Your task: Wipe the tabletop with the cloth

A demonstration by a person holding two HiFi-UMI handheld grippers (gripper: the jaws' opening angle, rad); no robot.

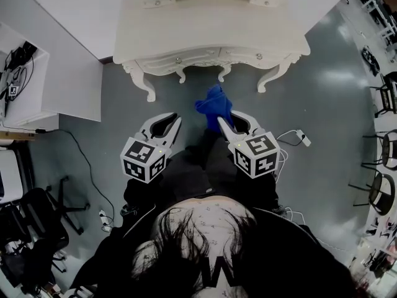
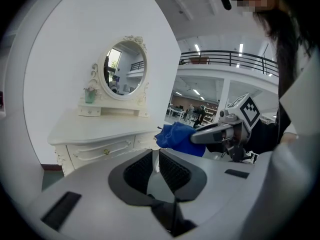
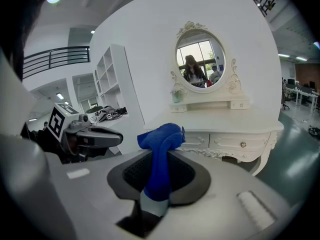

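Note:
A white dressing table [image 1: 211, 30] with an oval mirror [image 3: 200, 59] stands in front of me. Both grippers hover over the floor just short of its front edge. My right gripper [image 1: 224, 121] is shut on a blue cloth [image 1: 213, 104], which bunches up above the jaws [image 3: 160, 139]. From the left gripper view the cloth [image 2: 177, 136] hangs off the right gripper's tip. To its left, my left gripper [image 1: 175, 123] holds nothing, its ribbed pads [image 2: 172, 170] pressed nearly together. The tabletop [image 3: 235, 116] is bare and neither gripper touches it.
A small green cup [image 3: 177, 95] sits on the table's raised back shelf. A white shelf unit [image 1: 68, 79] stands to the left, with cables [image 1: 80, 160] trailing on the grey floor. Chairs [image 1: 384, 148] line the right side, and an office chair [image 1: 37, 216] is at lower left.

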